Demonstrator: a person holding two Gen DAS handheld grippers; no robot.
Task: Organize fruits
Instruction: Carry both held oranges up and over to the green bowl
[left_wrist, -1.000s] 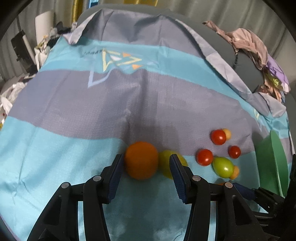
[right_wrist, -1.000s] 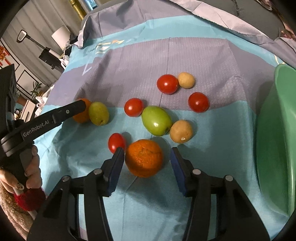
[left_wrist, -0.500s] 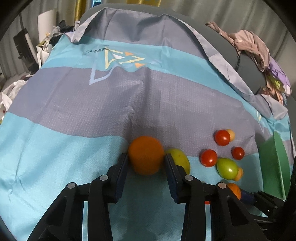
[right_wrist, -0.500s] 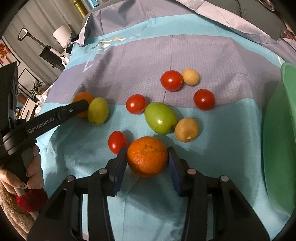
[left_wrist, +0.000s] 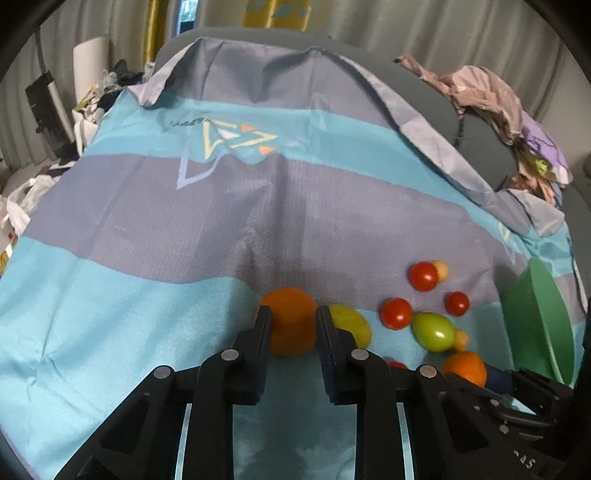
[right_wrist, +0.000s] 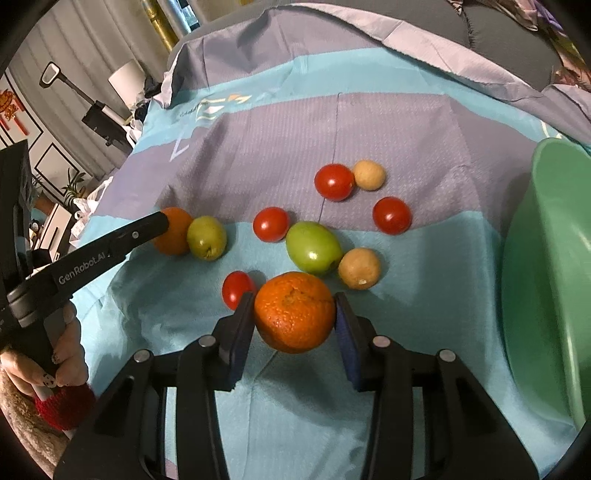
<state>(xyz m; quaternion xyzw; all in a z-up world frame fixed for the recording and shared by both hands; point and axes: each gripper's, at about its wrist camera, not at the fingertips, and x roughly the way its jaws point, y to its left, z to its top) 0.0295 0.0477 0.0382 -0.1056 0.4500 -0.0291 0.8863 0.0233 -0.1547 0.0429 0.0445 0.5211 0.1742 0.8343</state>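
My left gripper (left_wrist: 291, 314) is shut on a smooth orange (left_wrist: 290, 319) on the blue and grey cloth (left_wrist: 147, 240); it also shows in the right wrist view (right_wrist: 173, 230). A yellow-green fruit (left_wrist: 351, 323) touches that orange on its right. My right gripper (right_wrist: 295, 306) is shut on a rough-skinned orange (right_wrist: 294, 311). Beyond it lie a green fruit (right_wrist: 313, 247), several red tomatoes (right_wrist: 334, 182) and two tan fruits (right_wrist: 359, 268). A green bowl (right_wrist: 546, 280) stands at the right.
A pile of clothes (left_wrist: 491, 99) lies on the grey sofa back at the far right. Bags and clutter (left_wrist: 22, 195) sit past the cloth's left edge. My left hand with a red cuff (right_wrist: 55, 380) holds the left gripper's handle.
Both grippers have closed from open onto their oranges. The right orange sits higher between the fingers than before.
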